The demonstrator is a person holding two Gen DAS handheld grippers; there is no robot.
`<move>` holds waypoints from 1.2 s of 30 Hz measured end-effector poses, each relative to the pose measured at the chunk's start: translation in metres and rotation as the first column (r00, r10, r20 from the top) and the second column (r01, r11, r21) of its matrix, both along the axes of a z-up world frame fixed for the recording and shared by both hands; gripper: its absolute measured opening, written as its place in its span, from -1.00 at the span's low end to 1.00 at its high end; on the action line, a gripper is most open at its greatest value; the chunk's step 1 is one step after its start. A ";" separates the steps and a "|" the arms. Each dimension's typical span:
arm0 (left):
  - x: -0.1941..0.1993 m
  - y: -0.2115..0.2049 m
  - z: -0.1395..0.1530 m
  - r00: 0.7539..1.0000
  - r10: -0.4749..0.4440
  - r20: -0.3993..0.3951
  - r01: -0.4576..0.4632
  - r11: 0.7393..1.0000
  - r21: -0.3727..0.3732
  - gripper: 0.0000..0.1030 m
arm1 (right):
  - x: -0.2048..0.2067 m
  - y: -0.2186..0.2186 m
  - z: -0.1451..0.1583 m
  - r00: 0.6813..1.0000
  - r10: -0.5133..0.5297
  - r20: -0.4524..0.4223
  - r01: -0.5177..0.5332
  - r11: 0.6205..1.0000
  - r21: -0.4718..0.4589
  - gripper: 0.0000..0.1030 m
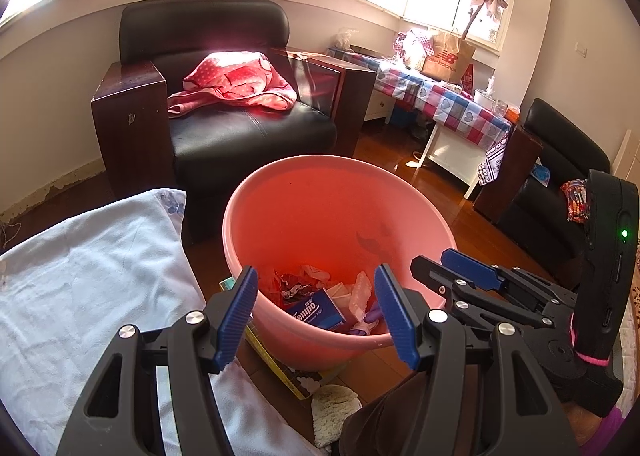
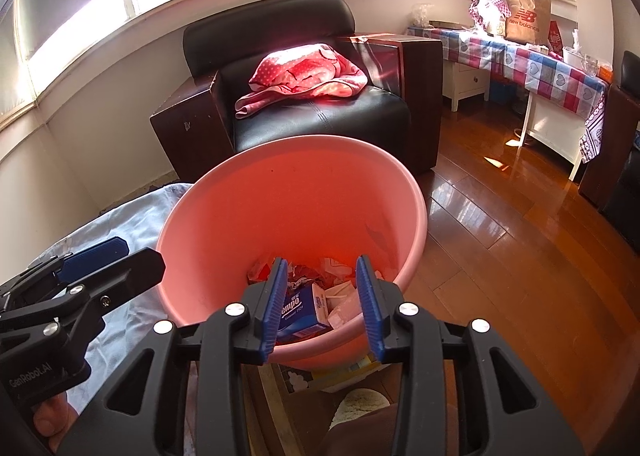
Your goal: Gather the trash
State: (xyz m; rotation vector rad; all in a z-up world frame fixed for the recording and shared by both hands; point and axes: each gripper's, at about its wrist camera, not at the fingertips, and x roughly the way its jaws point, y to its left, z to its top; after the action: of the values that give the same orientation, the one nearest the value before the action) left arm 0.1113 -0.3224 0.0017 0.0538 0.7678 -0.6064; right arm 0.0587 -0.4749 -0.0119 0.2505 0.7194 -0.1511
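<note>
A pink plastic bucket point(image 1: 320, 207) point(image 2: 280, 199) stands just in front of both grippers. At its bottom lie a blue Tempo tissue pack point(image 1: 316, 312) point(image 2: 300, 312), crumpled wrappers point(image 1: 296, 284) and white tissues point(image 2: 340, 296). My left gripper point(image 1: 316, 316) hovers over the bucket's near rim, open wide, with nothing between its blue pads. My right gripper point(image 2: 323, 308) is beside it over the same rim, open and empty; the tissue pack shows between its fingers but lies down in the bucket. Each gripper appears in the other's view: the right gripper point(image 1: 432, 260), the left gripper point(image 2: 138, 254).
A pale blue pillow or sheet point(image 1: 88, 276) lies left of the bucket. Behind it stands a black armchair point(image 1: 248, 135) with a red blanket point(image 1: 236, 83). A table with a checked cloth point(image 2: 540, 63) and paper bag stands at the right, with wooden floor point(image 2: 500, 248) between. A flat box point(image 1: 280, 368) lies under the bucket.
</note>
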 end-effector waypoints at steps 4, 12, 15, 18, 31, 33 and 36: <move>-0.001 0.001 -0.001 1.000 0.012 -0.011 -0.012 1.000 0.002 0.16 | -0.006 0.002 0.002 1.000 -0.019 0.022 0.020 1.000 -0.012 -0.29; -0.004 0.004 0.001 0.998 0.058 0.013 -0.058 0.998 0.028 0.17 | -0.012 0.006 0.006 0.999 -0.033 0.018 0.034 0.999 -0.041 -0.29; -0.006 0.006 0.002 0.997 0.067 0.028 -0.068 0.997 0.022 0.17 | -0.015 0.011 0.007 1.000 -0.026 0.017 0.027 0.998 -0.055 -0.29; -0.009 0.010 0.003 0.995 0.089 0.047 -0.089 0.996 0.014 0.17 | -0.016 0.014 0.009 1.000 -0.023 0.016 0.024 0.998 -0.063 -0.29; -0.025 0.016 0.007 0.990 0.097 0.103 -0.101 0.994 0.034 0.17 | -0.028 0.027 0.017 0.999 -0.032 0.023 0.034 0.997 -0.072 -0.29; -0.026 0.019 0.007 0.989 0.103 0.102 -0.108 0.994 0.036 0.17 | -0.031 0.029 0.018 0.999 -0.034 0.025 0.035 0.996 -0.076 -0.29; -0.027 0.025 0.006 0.989 0.112 0.092 -0.115 0.993 0.030 0.17 | -0.034 0.031 0.020 0.999 -0.033 0.026 0.035 0.996 -0.079 -0.29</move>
State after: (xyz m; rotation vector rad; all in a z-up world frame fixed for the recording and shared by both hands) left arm 0.0838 -0.2974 0.0075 0.0686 0.6890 -0.4788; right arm 0.0252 -0.4438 0.0077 0.1880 0.6833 -0.2082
